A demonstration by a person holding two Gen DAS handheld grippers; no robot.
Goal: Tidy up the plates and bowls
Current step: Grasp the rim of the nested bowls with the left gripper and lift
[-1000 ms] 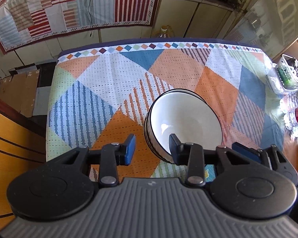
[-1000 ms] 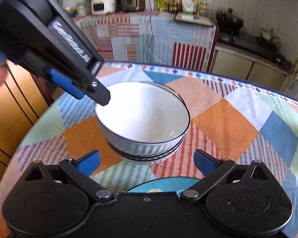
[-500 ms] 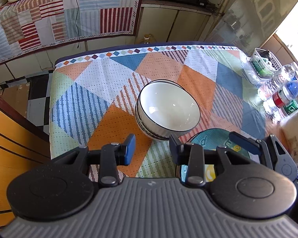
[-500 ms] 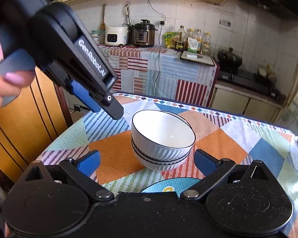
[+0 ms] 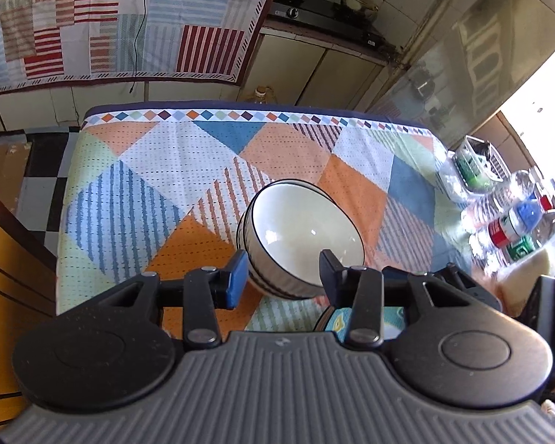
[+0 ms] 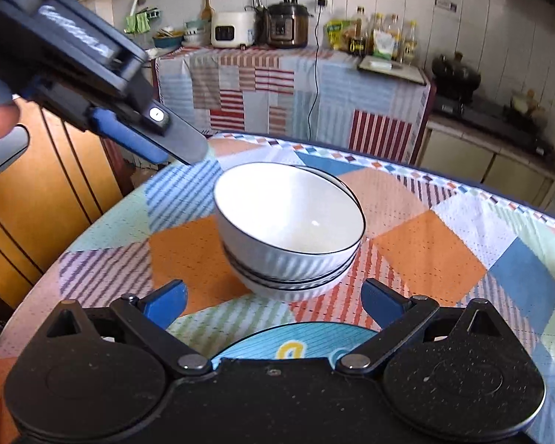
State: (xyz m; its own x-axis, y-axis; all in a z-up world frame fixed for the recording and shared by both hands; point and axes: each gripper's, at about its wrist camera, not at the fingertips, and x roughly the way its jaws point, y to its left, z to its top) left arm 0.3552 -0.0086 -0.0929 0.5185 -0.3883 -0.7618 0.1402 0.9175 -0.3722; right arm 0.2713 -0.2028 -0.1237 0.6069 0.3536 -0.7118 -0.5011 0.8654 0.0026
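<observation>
A stack of white bowls with black rims [image 5: 299, 236] [image 6: 288, 225] sits on the patchwork tablecloth [image 5: 159, 199] [image 6: 436, 251]. A blue plate [image 6: 296, 344] [image 5: 336, 323] lies just in front of the stack, partly hidden by both grippers. My left gripper [image 5: 283, 277] is open and hovers above the near side of the bowls, gripping nothing. It shows from the side in the right wrist view [image 6: 155, 140], up and left of the bowls. My right gripper [image 6: 273, 301] is open wide over the blue plate, just short of the bowls.
Plastic bottles [image 5: 514, 222] and a small basket [image 5: 477, 162] stand at the table's right edge. A wooden cabinet [image 6: 37, 199] is to the left. A cloth-covered counter with appliances [image 6: 277, 26] and a stove [image 5: 314, 0] lie behind the table.
The left gripper moved back down closer to the bowls, which now sit between its fingertips in its view. The right gripper moved in nearer to the stack. The bowls stay put.
</observation>
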